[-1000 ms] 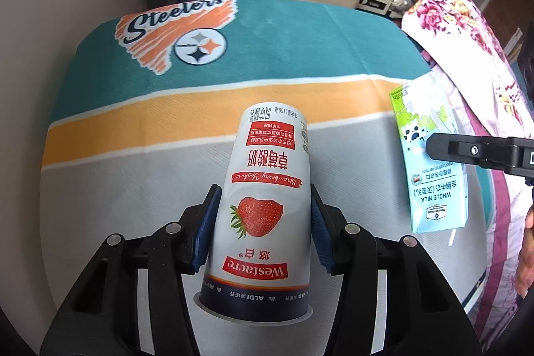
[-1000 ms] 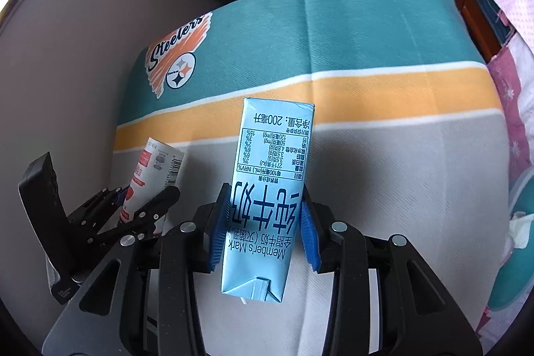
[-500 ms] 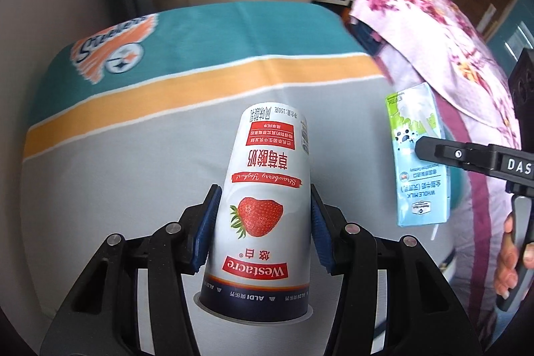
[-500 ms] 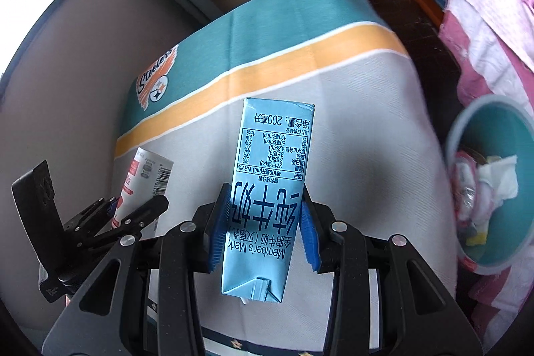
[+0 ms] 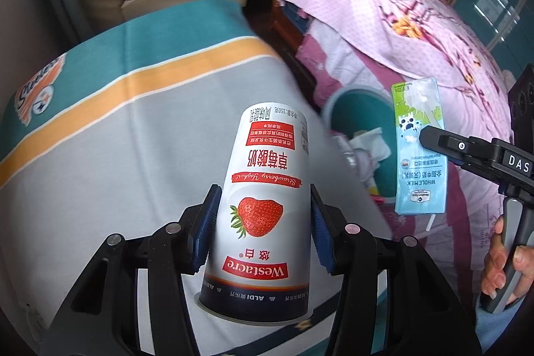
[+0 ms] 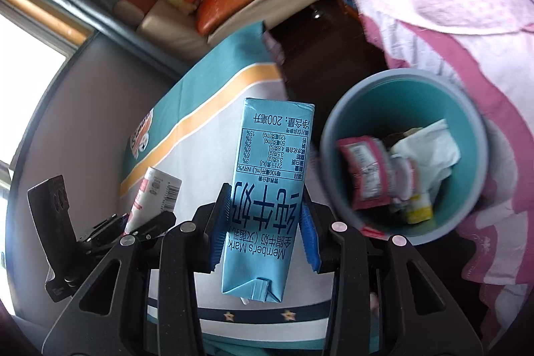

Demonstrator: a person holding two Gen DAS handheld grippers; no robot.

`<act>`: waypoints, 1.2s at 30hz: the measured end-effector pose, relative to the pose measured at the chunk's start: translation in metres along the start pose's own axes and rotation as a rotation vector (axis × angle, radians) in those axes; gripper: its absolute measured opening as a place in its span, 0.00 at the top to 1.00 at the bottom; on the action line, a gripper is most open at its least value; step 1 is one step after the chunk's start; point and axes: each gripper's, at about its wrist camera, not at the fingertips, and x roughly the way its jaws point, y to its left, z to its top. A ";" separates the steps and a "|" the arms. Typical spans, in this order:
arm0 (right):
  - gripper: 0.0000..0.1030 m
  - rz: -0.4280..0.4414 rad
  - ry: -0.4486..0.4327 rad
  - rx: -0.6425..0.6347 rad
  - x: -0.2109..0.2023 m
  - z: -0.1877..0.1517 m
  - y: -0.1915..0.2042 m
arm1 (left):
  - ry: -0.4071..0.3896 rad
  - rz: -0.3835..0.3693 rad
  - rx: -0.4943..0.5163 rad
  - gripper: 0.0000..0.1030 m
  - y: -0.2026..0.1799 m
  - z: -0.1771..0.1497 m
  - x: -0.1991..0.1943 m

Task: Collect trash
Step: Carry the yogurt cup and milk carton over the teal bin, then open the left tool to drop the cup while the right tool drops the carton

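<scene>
My left claw (image 5: 263, 222) grips the yogurt cup (image 5: 263, 209) upside down by its sides, over the striped blanket (image 5: 133, 129), left of the bin (image 6: 404, 155). My right claw (image 6: 263, 222) clamps the milk carton (image 6: 267, 196) mid-body, just beside the bin's rim, ready for dropping.

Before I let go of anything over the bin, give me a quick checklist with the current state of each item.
1. Left gripper jaws clamped on the yogurt cup: ok.
2. Right gripper jaws clamped on the milk carton: ok.
3. Trash bin in view and its mouth open: ok.
4. Room left in the bin above the wrappers and tissue: ok.
5. Carton directly over the bin mouth: not ok, it sits to the side, above the striped cloth.
6. Cup directly over the bin mouth: not ok, it is above the cloth.
</scene>
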 end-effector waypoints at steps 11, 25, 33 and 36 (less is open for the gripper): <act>0.65 -0.082 -0.084 0.060 -0.043 0.018 -0.074 | 0.033 -0.052 0.108 0.50 -0.102 0.031 0.044; 0.65 -0.214 -0.058 0.081 -0.026 0.037 -0.114 | 0.064 -0.114 0.145 0.50 -0.146 0.062 0.105; 0.65 -0.244 -0.021 0.076 -0.014 0.039 -0.118 | 0.031 -0.072 0.120 0.16 -0.137 0.065 0.109; 0.64 -0.249 -0.003 0.073 -0.006 0.039 -0.116 | 0.031 -0.063 0.100 0.14 -0.129 0.063 0.107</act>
